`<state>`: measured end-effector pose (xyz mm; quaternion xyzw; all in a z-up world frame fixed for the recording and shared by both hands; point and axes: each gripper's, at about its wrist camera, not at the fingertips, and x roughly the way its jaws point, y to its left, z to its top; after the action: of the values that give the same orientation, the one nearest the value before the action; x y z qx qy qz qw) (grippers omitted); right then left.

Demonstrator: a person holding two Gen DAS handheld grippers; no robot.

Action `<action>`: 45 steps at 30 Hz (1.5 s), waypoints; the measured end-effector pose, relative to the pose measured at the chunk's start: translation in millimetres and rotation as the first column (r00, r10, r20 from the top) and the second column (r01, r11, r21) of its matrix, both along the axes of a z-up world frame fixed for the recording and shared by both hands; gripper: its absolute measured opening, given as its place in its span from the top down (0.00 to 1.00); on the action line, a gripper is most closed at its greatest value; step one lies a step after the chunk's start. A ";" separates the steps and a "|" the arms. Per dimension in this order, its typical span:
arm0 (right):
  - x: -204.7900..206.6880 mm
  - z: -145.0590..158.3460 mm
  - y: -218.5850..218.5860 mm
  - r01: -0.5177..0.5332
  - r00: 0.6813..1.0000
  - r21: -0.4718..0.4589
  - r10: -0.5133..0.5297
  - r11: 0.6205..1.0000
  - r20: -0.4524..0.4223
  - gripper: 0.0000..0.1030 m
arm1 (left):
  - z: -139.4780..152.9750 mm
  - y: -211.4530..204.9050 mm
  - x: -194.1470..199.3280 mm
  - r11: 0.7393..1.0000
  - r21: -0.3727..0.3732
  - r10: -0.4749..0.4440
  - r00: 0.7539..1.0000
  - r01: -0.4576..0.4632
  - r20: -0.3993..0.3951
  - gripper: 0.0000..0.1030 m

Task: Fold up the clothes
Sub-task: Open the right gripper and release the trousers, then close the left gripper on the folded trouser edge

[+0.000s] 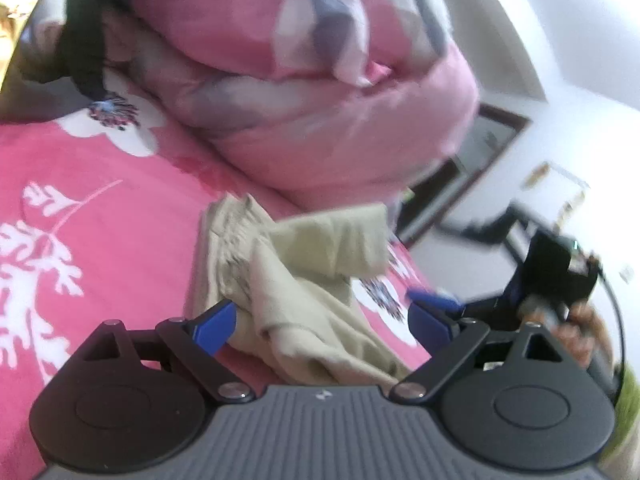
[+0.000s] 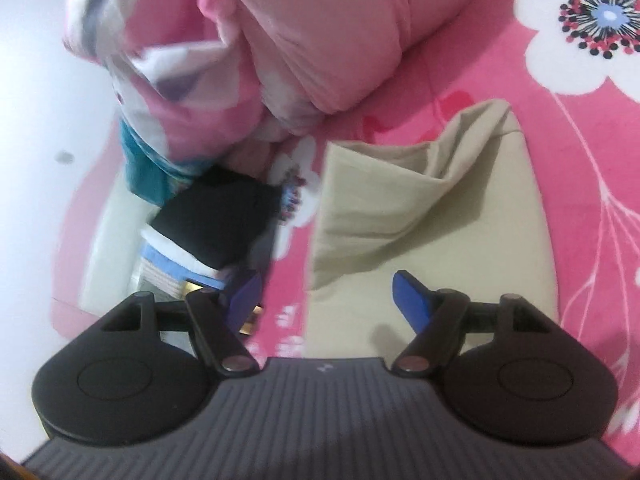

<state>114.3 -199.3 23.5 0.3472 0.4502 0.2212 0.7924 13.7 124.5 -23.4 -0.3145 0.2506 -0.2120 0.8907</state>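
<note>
A beige garment (image 1: 304, 280) lies crumpled and partly folded on the pink flowered bedsheet (image 1: 100, 220). My left gripper (image 1: 324, 324) hovers just above its near end, open, with cloth lying loose between the blue pads (image 1: 216, 328). From the right wrist the same beige garment (image 2: 432, 208) looks flatter, one corner folded over. My right gripper (image 2: 328, 300) is open over its near left edge; one fingertip (image 2: 412, 300) is above the cloth, the other beyond the bed's edge. The right gripper's black body (image 1: 560, 276) and a hand (image 1: 580, 324) show at the far right.
A bulky rolled pink duvet (image 1: 320, 80) fills the bed behind the garment. A dark garment (image 1: 84, 40) lies at the far left. Beside the bed's edge sits a stack with a black folded item (image 2: 216, 220) on top, near teal cloth (image 2: 148, 168) and white floor (image 2: 40, 120).
</note>
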 end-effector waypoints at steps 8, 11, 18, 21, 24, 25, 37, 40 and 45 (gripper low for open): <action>83.8 -19.8 60.4 -0.081 0.989 -0.377 0.121 0.923 0.085 0.76 | -18.5 -1.6 15.8 0.999 0.049 -0.018 0.994 0.023 -0.106 0.80; 116.2 -19.3 84.6 -0.115 0.962 -0.417 0.206 0.902 0.179 0.75 | -19.9 1.0 11.6 0.997 0.063 -0.037 0.995 0.043 -0.092 0.83; 140.4 -17.6 98.9 -0.142 0.919 -0.419 0.277 0.897 0.281 0.74 | -21.7 4.5 10.8 0.996 0.068 -0.060 0.994 0.066 -0.089 0.75; 130.9 -1.5 69.3 -0.100 0.945 -0.300 0.185 0.949 0.271 0.69 | -22.4 7.8 12.0 0.996 0.060 -0.060 0.994 0.066 -0.094 0.63; 120.6 8.6 68.5 -0.126 0.955 -0.328 0.204 0.936 0.216 0.52 | -24.1 10.9 13.9 0.997 0.041 -0.058 0.994 0.063 -0.092 0.62; 119.4 11.0 73.5 -0.141 0.957 -0.343 0.217 0.929 0.193 0.45 | -24.8 11.4 14.6 0.998 0.031 -0.059 0.994 0.062 -0.091 0.62; 170.4 -0.2 174.7 -0.231 0.970 -0.581 0.230 0.780 -0.077 0.37 | -21.3 5.6 12.8 0.989 0.107 -0.098 0.995 0.100 -0.019 0.77; 175.0 -7.7 183.3 -0.206 0.977 -0.640 0.195 0.740 -0.089 0.51 | -21.7 4.2 11.7 0.986 0.129 -0.104 0.995 0.101 0.012 0.77; 171.9 -10.8 171.0 -0.156 0.987 -0.593 0.144 0.790 -0.069 0.90 | -24.0 4.7 9.3 0.989 0.114 -0.105 0.993 0.099 0.051 0.84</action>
<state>286.2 -28.3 12.8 0.0461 0.5307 0.1272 0.8367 23.0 129.1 -47.4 -0.2448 0.2524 -0.2518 0.9017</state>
